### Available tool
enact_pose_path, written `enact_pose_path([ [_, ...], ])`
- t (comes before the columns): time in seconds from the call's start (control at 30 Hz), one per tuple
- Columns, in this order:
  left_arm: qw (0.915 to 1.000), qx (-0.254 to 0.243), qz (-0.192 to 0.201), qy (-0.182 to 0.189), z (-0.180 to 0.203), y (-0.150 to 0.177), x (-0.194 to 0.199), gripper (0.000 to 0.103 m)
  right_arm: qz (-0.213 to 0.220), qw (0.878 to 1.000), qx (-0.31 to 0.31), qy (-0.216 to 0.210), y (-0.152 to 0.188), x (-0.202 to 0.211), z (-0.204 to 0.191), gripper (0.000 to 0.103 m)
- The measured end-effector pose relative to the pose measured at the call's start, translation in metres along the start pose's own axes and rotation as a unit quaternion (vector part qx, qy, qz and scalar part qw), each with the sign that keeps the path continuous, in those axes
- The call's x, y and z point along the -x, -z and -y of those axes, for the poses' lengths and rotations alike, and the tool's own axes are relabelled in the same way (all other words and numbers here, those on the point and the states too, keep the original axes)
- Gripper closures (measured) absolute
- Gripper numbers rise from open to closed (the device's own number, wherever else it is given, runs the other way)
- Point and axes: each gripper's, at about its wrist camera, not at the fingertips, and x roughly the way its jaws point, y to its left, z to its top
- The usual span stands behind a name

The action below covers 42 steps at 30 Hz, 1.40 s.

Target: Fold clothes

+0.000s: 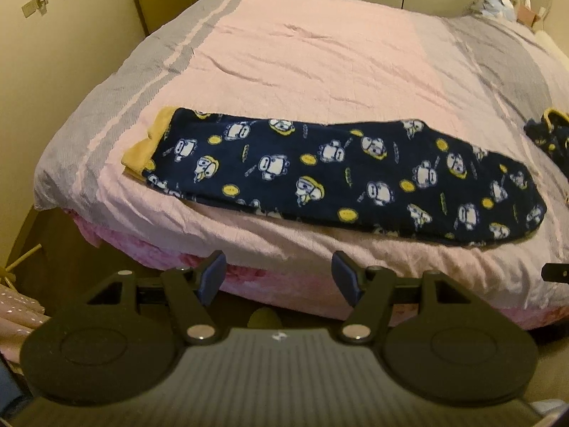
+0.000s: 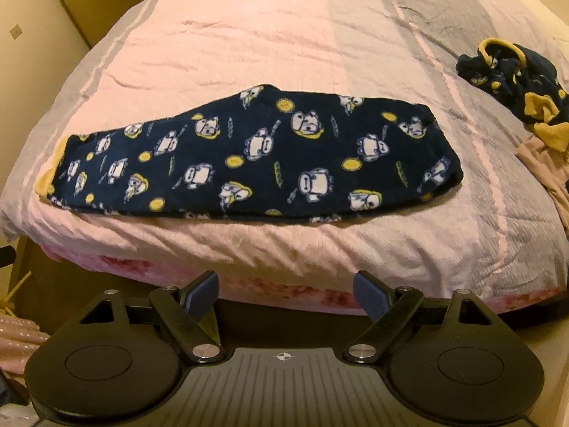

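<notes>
Navy pyjama trousers (image 2: 249, 156) flat, perhaps folded lengthwise, on bed (image 2: 249, 35)

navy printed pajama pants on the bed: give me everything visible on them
The pajama pants look like plush navy fleece printed with white cartoon figures and yellow discs, with a yellow cuff at the left end. They lie flat, apparently folded lengthwise into one long strip, across the near part of the pink quilt. Only the quilt touches them; neither gripper does.
</notes>
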Motion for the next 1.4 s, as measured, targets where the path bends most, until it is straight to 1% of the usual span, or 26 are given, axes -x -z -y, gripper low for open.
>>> enact_pose_path([
  [0.07, 0.9994, 0.028, 0.001, 0.018, -0.015, -0.002, -0.007, 0.041, 0.010, 1.000, -0.014, -0.001, -0.004, -0.001, 0.006, 0.017],
  [0.13, 0.9964, 0.074, -0.001, 0.042, -0.036, -0.003, -0.017, 0.041, 0.025, 0.999, -0.032, -0.002, -0.009, -0.003, 0.014, 0.017],
  [0.2, 0.9884, 0.135, 0.001, 0.071, -0.062, -0.005, -0.031, 0.041, 0.037, 0.998, -0.053, -0.001, -0.014, -0.006, 0.023, 0.017],
  [0.27, 0.9745, 0.201, -0.001, 0.098, -0.091, -0.006, -0.048, 0.041, 0.040, 0.997, -0.070, 0.002, -0.019, -0.011, 0.031, 0.017],
  [0.33, 0.9594, 0.259, -0.004, 0.112, -0.117, -0.005, -0.067, 0.041, 0.038, 0.996, -0.082, 0.010, -0.024, -0.020, 0.035, 0.017],
  [0.5, 0.9328, 0.343, -0.005, 0.110, -0.175, -0.014, -0.127, 0.041, 0.025, 0.993, -0.113, 0.030, -0.036, -0.043, 0.039, 0.017],
  [0.57, 0.9196, 0.378, -0.002, 0.106, -0.201, -0.020, -0.158, 0.041, 0.015, 0.991, -0.130, 0.040, -0.044, -0.056, 0.041, 0.017],
  [0.67, 0.9026, 0.418, 0.004, 0.101, -0.234, -0.027, -0.201, 0.041, -0.003, 0.986, -0.160, 0.051, -0.061, -0.079, 0.039, 0.017],
  [0.73, 0.8950, 0.437, 0.007, 0.091, -0.254, -0.031, -0.232, 0.041, -0.015, 0.982, -0.178, 0.056, -0.074, -0.099, 0.035, 0.017],
  [0.83, 0.8872, 0.454, 0.013, 0.080, -0.282, -0.036, -0.272, 0.041, -0.027, 0.978, -0.195, 0.064, -0.088, -0.132, 0.021, 0.017],
  [0.97, 0.8764, 0.474, 0.032, 0.076, -0.315, -0.035, -0.309, 0.041, -0.052, 0.979, -0.186, 0.061, -0.106, -0.175, -0.006, 0.017],
  [1.07, 0.8655, 0.492, 0.038, 0.084, -0.334, -0.031, -0.326, 0.041, -0.068, 0.980, -0.179, 0.061, -0.113, -0.199, -0.023, 0.017],
  [1.23, 0.8531, 0.508, 0.061, 0.102, -0.349, -0.023, -0.338, 0.041, -0.088, 0.979, -0.173, 0.061, -0.121, -0.222, -0.040, 0.017],
  [1.27, 0.8525, 0.508, 0.065, 0.105, -0.349, -0.023, -0.340, 0.041, -0.091, 0.979, -0.171, 0.061, -0.122, -0.224, -0.042, 0.017],
  [1.4, 0.8609, 0.493, 0.072, 0.101, -0.344, -0.025, -0.350, 0.041, -0.100, 0.980, -0.161, 0.065, -0.126, -0.233, -0.045, 0.017],
])
